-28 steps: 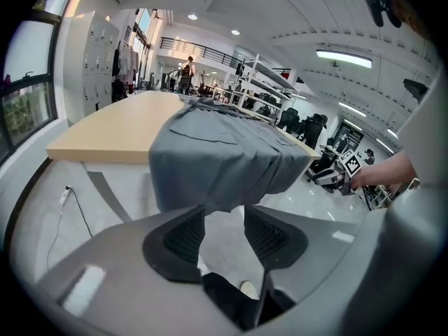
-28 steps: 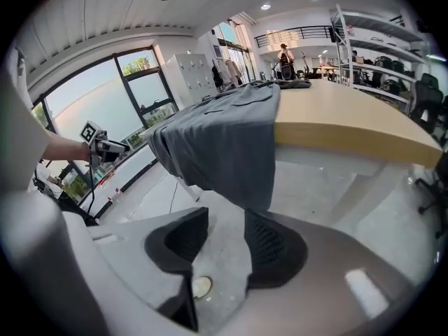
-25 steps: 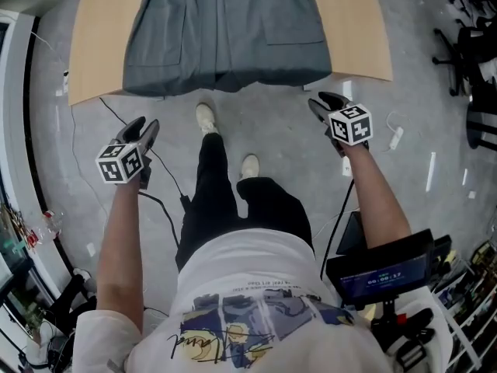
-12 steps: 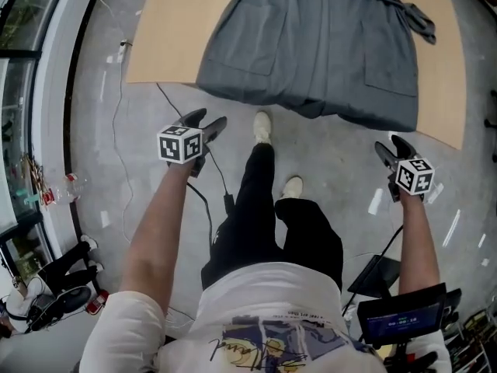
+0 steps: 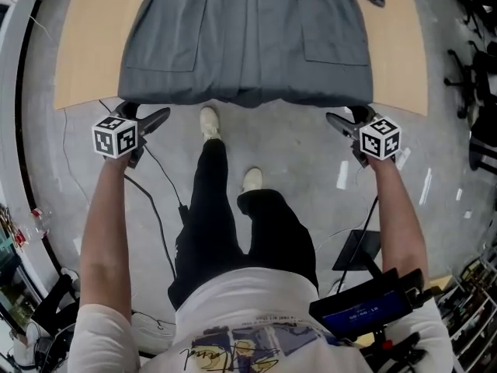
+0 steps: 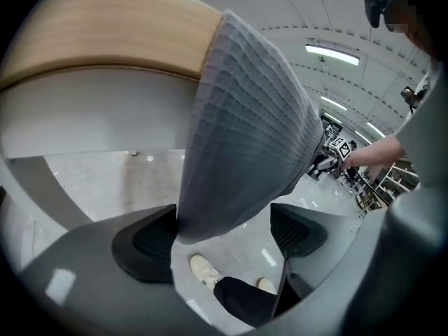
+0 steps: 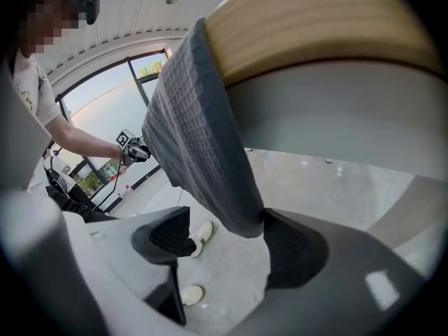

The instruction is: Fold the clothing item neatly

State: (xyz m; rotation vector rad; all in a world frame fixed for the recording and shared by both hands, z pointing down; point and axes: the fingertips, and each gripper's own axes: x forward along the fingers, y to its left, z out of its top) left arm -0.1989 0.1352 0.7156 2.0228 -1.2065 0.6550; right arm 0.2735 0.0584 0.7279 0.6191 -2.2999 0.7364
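Over the pale wooden table [image 5: 85, 45], a ribbed grey pocketed garment [image 5: 248, 37]

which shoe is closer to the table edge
The shoe on the left of the head view: it stands just short of the grey garment's hanging hem, while the other shoe sits further back.

Wood table [image 5: 78, 49], grey floor [image 5: 299, 150] w/ black cable [image 5: 165, 179] lying on it.
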